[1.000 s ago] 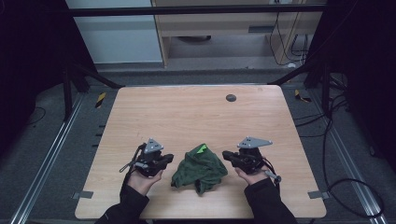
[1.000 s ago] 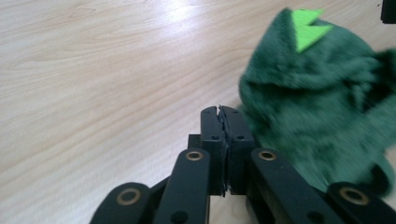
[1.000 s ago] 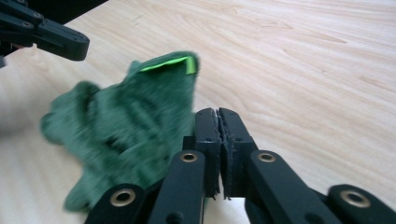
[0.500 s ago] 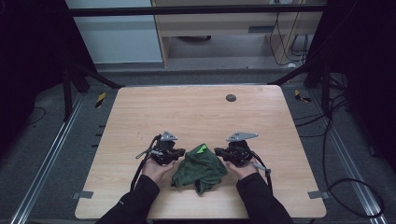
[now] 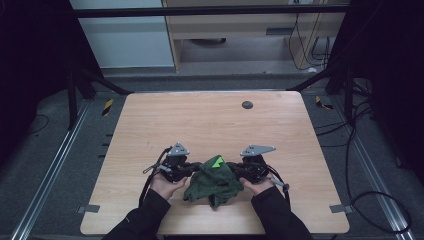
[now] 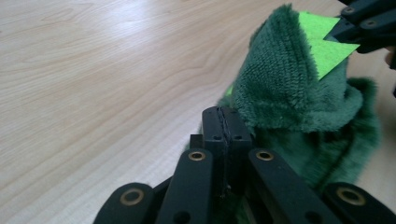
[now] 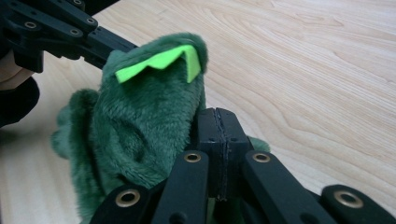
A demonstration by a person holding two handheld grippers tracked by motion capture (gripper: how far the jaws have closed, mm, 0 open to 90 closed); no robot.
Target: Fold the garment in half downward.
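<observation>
1. Near the front edge of the worktop (image 5: 150,130), the left gripper (image 5: 186,169) has closed in since a second ago; its jaws are pressed together at the green plush cloth's (image 5: 212,182) left edge.
2. Cloth's bright green tag (image 5: 217,161) carries no readable writing.
3. Right gripper (image 5: 239,170), also moved inward, jaws pressed together against the cloth's right edge.

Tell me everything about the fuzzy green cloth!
The green cloth looks like soft, fluffy plush in dark green, with a bright lime-green tag on its raised top fold. It sits crumpled in a bunch, not spread flat, on the wooden table near the person's edge. The left gripper and the right gripper press in from either side, their fingers closed right against the fabric, apparently pinching its edges.
</observation>
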